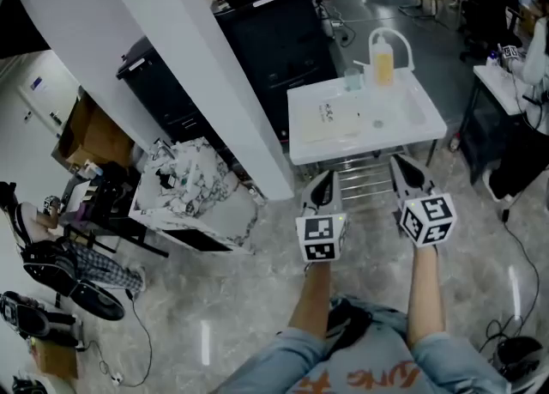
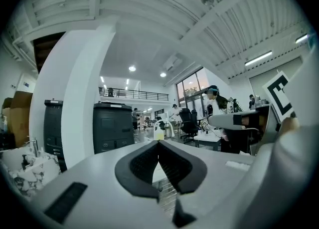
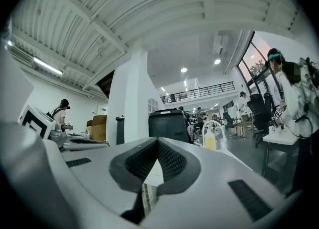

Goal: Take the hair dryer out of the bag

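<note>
both grippers are held level, side by side, just short of the near edge of a white table (image 1: 343, 139). the left gripper (image 1: 322, 179) has its dark pads pressed together with nothing between them, and the right gripper (image 1: 400, 164) is closed the same way, also empty. on the far part of the table, well ahead of both sets of jaws, stands a yellowish container with a white looped handle (image 1: 383, 64), with a small clear cup (image 1: 353, 81) just beside it. no view is clear enough to tell a bag or a hair dryer.
</note>
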{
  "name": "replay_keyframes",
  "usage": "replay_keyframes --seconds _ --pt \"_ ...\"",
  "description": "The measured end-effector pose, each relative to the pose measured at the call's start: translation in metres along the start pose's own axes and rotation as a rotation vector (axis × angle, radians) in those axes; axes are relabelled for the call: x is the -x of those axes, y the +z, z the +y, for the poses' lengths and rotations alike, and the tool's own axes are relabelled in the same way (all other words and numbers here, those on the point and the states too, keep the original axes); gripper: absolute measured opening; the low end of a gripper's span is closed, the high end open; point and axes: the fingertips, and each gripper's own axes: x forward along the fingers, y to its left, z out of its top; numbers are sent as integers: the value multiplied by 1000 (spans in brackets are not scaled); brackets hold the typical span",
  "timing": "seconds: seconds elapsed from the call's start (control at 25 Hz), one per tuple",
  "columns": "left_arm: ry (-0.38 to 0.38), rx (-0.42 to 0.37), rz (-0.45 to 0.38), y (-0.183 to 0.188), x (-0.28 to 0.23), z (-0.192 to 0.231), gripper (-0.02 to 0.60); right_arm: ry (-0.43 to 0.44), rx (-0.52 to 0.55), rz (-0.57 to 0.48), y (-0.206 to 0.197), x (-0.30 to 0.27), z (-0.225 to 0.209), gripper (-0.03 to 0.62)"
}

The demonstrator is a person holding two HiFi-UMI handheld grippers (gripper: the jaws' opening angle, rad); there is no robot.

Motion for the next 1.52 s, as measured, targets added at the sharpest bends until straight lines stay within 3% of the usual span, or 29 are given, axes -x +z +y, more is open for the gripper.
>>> replay_keyframes --seconds 0.48,0.76,1.04,1.52 --pt "-3 4 -17 4 -28 24 -5 31 -26 -18 2 -34 -7 0" --pt "-20 54 -62 -3 -95 58 -5 19 3 -24 -9 -90 -34 0" --pt "-104 92 23 -41 -184 72 -5 -43 -55 48 -47 -154 -82 0" --pt "-208 124 248 -133 -354 123 -5 -126 -152 215 -132 -308 -162 0"
